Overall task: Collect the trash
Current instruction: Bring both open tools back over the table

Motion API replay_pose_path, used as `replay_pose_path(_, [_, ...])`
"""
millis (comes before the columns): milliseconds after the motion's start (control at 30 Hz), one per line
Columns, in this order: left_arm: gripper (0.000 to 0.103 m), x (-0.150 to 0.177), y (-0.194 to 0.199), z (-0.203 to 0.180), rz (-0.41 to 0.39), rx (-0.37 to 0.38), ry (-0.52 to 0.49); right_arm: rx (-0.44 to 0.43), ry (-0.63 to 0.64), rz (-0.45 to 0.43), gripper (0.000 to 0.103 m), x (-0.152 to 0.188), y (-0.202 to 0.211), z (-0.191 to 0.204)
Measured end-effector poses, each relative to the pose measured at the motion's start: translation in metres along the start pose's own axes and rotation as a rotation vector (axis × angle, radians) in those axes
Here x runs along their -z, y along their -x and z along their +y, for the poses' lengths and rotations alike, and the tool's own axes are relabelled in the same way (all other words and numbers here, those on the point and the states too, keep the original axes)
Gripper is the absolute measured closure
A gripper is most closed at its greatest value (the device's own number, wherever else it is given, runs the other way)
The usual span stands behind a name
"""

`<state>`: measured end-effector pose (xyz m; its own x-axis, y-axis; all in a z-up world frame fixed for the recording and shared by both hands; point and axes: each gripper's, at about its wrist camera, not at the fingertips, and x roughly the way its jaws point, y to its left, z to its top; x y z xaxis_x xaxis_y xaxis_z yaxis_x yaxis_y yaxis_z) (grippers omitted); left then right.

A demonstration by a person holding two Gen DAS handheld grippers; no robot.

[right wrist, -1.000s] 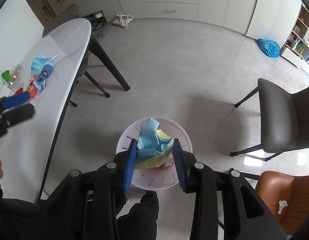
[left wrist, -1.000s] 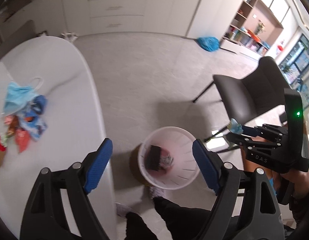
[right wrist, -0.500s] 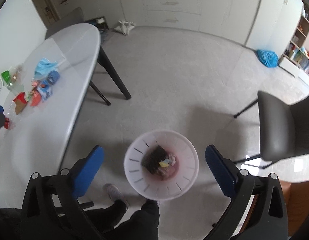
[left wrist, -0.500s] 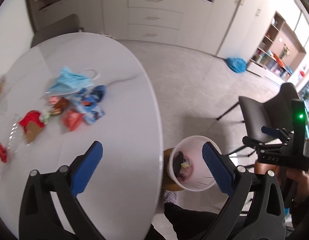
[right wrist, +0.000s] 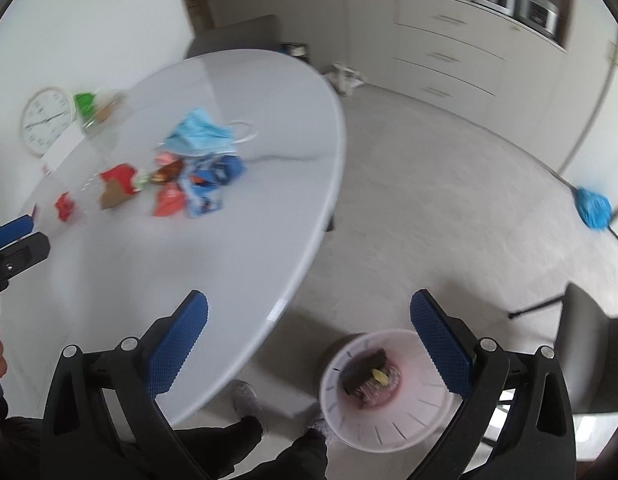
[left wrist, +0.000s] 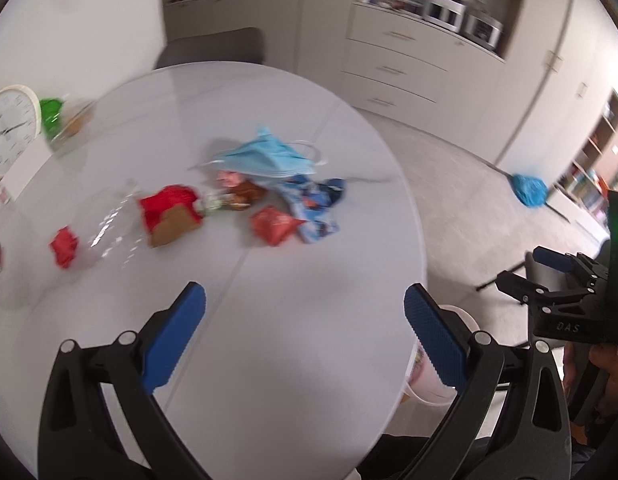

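The only lettering I can make out is "DAS", in pale capitals on the black body of the right gripper [left wrist: 565, 300] as seen from the left wrist. The wall clock [left wrist: 11, 132] leaning at the table's far edge has marks round its dial, but they are too small and blurred to read. The blue wrapper [left wrist: 315, 208] and the red packet [left wrist: 275, 226] on the table carry print, all smeared beyond reading.

right gripper [right wrist: 309, 340]: jaws wide, empty | bin [right wrist: 389, 432]: on floor, trash inside | tabletop [right wrist: 229, 240]: face mask [right wrist: 201, 136], wrappers [right wrist: 169, 200] clustered
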<state>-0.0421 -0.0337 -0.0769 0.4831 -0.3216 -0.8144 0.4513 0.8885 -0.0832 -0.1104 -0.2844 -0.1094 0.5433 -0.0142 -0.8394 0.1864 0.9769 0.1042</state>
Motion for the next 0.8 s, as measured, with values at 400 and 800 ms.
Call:
replay_pose_path(400, [0.008, 0.01, 0.006, 0.107, -0.015, -0.134, 0.167, -0.121, 0.144, 0.039, 0.002, -0.029, -0.024, 0.094])
replay_pose_path(800, [0.008, 0.008, -0.018, 0.253, -0.031, -0.299, 0.295, -0.197, 0.265, 0.075, 0.002, -0.063, -0.059, 0.207])
